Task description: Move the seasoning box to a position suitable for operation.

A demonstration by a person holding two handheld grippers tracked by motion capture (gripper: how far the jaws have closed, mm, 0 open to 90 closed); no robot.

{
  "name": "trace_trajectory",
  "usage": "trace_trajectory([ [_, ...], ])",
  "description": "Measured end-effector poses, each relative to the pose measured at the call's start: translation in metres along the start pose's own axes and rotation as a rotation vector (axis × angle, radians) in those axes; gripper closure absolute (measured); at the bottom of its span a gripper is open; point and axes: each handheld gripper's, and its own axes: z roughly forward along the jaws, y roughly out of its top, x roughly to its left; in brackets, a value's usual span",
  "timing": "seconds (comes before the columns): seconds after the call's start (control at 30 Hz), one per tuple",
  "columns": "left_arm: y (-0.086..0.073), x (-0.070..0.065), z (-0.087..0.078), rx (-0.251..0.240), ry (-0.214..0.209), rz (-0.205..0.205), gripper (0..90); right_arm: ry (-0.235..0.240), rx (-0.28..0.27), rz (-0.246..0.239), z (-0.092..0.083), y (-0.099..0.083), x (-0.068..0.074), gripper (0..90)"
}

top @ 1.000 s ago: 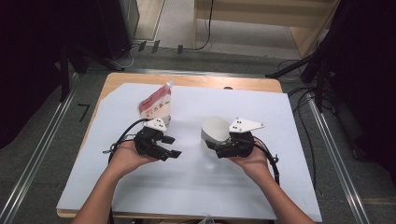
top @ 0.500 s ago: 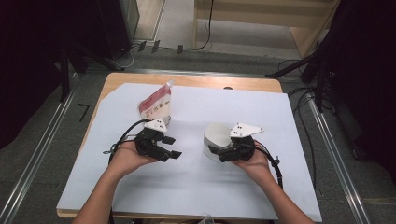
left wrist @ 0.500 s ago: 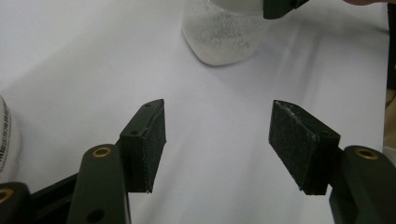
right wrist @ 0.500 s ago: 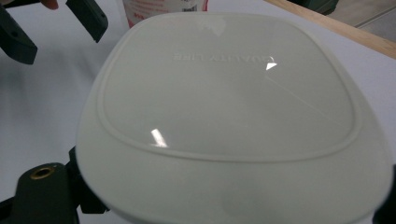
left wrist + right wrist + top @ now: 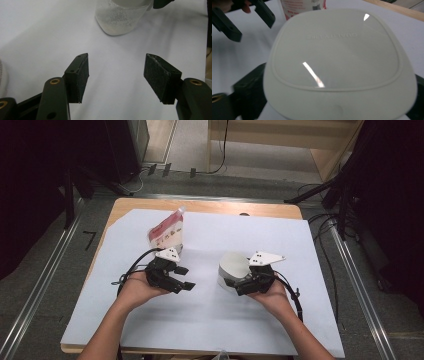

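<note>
On the white sheet | right gripper (image 5: 239,284) jaws just widened around lidded container (image 5: 233,268), grip unclear | left gripper (image 5: 184,277) spread, empty | pouch (image 5: 166,232) untouched, lid on.

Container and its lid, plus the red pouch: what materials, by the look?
Container: likely clear plastic; whitish grains show through the wall. Lid: off-white moulded plastic, glossy; sharp glints, embossed lettering. Pouch: probably flexible plastic film, printed red and white, with a spout; too small to be sure.
</note>
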Motion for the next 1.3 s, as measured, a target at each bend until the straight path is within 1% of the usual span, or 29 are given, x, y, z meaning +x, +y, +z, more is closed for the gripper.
trace_trajectory([
  [0.03,0.0,0.0,0.001,0.005,0.0,0.007,37.9,0.003,0.006,0.011,-0.001,0.001,0.0,2.1],
  [0.13,0.001,-0.002,0.003,0.001,-0.005,0.002,37.9,-0.032,0.052,0.023,-0.003,0.004,0.001,1.6],
  [0.17,0.002,-0.002,0.003,-0.007,-0.006,0.004,37.9,-0.032,0.052,0.023,-0.003,0.004,0.001,1.6],
  [0.2,0.002,-0.002,0.003,-0.01,-0.009,0.007,37.9,-0.034,0.063,0.047,-0.007,0.006,0.0,1.6],
  [0.3,0.004,-0.002,0.003,-0.015,-0.007,0.013,38.0,-0.034,0.054,0.047,-0.014,0.009,0.0,2.0],
  [0.37,0.006,-0.001,0.005,-0.019,-0.017,0.017,38.0,-0.026,0.043,0.052,-0.025,0.014,0.0,3.9],
  [0.4,0.009,0.001,0.007,-0.004,-0.017,0.019,37.9,-0.023,0.045,0.05,-0.029,0.016,0.001,4.8],
  [0.43,0.011,0.002,0.008,-0.006,-0.018,0.019,38.1,-0.027,0.05,0.046,-0.032,0.017,0.001,6.3],
  [0.53,0.016,0.003,0.007,-0.01,-0.036,0.018,39.2,-0.015,0.059,0.024,-0.046,0.019,0.003,15.1],
  [0.57,0.018,0.002,0.007,-0.018,-0.039,0.015,39.1,-0.03,0.05,0.004,-0.051,0.02,0.004,17.5],
  [0.6,0.021,0.002,0.006,-0.016,-0.038,0.019,39.1,-0.03,0.05,0.004,-0.051,0.02,0.004,17.5],
  [0.63,0.024,0.002,0.005,-0.028,-0.031,0.024,38.9,-0.05,0.042,-0.01,-0.056,0.02,0.005,20.9],
  [0.67,0.028,0.001,0.003,-0.051,-0.034,0.036,37.9,-0.057,0.026,0.0,-0.065,0.02,0.004,24.3],
  [0.7,0.028,0.001,0.003,-0.051,-0.034,0.036,37.6,-0.057,0.026,0.0,-0.065,0.02,0.004,24.3],
  [0.73,0.033,0.001,0.003,-0.045,-0.042,0.044,37.4,-0.044,0.019,0.024,-0.071,0.02,0.003,29.6],
  [0.77,0.033,0.001,0.003,-0.045,-0.042,0.044,37.2,-0.044,0.022,0.03,-0.073,0.019,0.004,32.0],
  [0.8,0.039,0.001,0.003,-0.039,-0.047,0.053,37.0,-0.037,0.022,0.032,-0.074,0.019,0.005,36.1],
  [0.83,0.039,0.001,0.003,-0.039,-0.047,0.053,37.0,-0.037,0.022,0.032,-0.074,0.019,0.005,36.1],
  [0.87,0.044,0.002,0.003,-0.039,-0.054,0.05,37.0,-0.029,0.034,0.026,-0.076,0.017,0.008,42.0],
  [0.93,0.047,0.002,0.004,-0.046,-0.047,0.053,37.1,-0.033,0.043,0.021,-0.076,0.015,0.011,46.5],
  [0.97,0.047,0.002,0.004,-0.046,-0.047,0.053,37.2,-0.033,0.043,0.021,-0.076,0.015,0.011,46.5],
  [1.0,0.049,0.002,0.006,-0.072,-0.061,0.053,37.3,-0.035,0.049,0.022,-0.076,0.014,0.014,53.1],
  [1.1,0.05,0.002,0.008,-0.085,-0.058,0.048,37.3,-0.036,0.049,0.033,-0.076,0.012,0.015,57.3],
  [1.13,0.05,0.001,0.012,-0.067,-0.045,0.043,36.6,-0.014,0.038,0.053,-0.076,0.008,0.015,61.4],
  [1.17,0.05,0.002,0.012,-0.051,-0.023,0.06,36.0,-0.013,0.033,0.057,-0.076,0.007,0.016,63.6],
  [1.2,0.05,0.002,0.012,-0.051,-0.023,0.06,36.0,-0.013,0.033,0.057,-0.076,0.007,0.016,63.6],
  [1.23,0.049,0.002,0.015,-0.039,-0.016,0.059,36.0,-0.015,0.01,0.076,-0.077,0.002,0.017,70.0],
  [1.27,0.049,0.002,0.015,-0.039,-0.016,0.059,36.0,-0.015,0.01,0.076,-0.077,0.002,0.017,70.0],
  [1.3,0.048,0.003,0.016,-0.04,-0.029,0.065,36.0,-0.023,0.011,0.086,-0.076,0.0,0.019,74.0],
])
